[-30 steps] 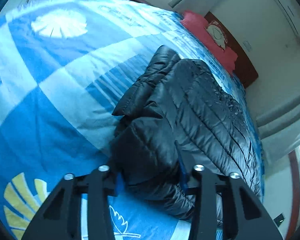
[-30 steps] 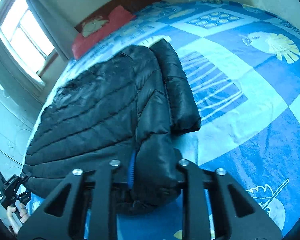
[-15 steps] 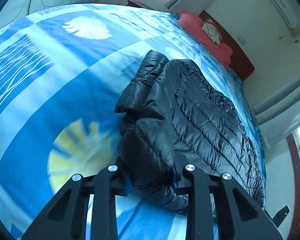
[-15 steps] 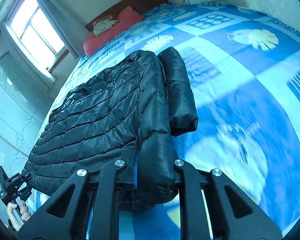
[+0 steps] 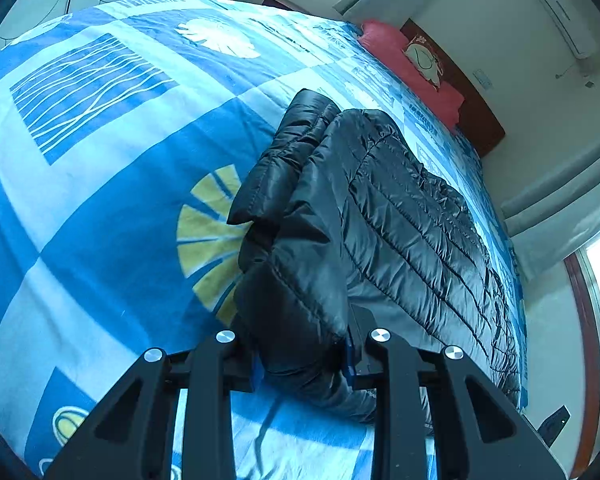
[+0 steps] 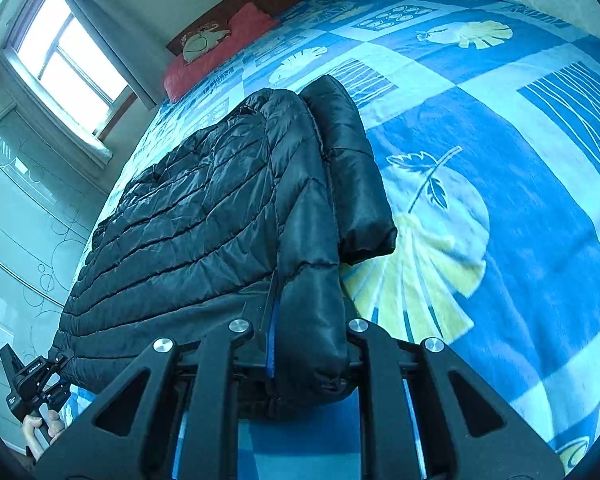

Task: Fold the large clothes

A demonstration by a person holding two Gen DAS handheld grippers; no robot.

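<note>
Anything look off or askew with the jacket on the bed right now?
One thing: a sleeve sticks out loose past the folded edge of the black puffer jacket onto the blue bedspread, so the fold looks untidy. No visible damage. Both grippers, left and right, are clamped on bunched jacket fabric.

**Open bedspread on one side, jacket and wall on the other**

The blue patterned bedspread (image 6: 520,184) lies bare and flat beside the black puffer jacket (image 6: 204,216), free for passage. The jacket's bulk fills the bed's other side to the edge. The red pillow (image 6: 220,48) and headboard (image 5: 476,120) close off the far end.
</note>
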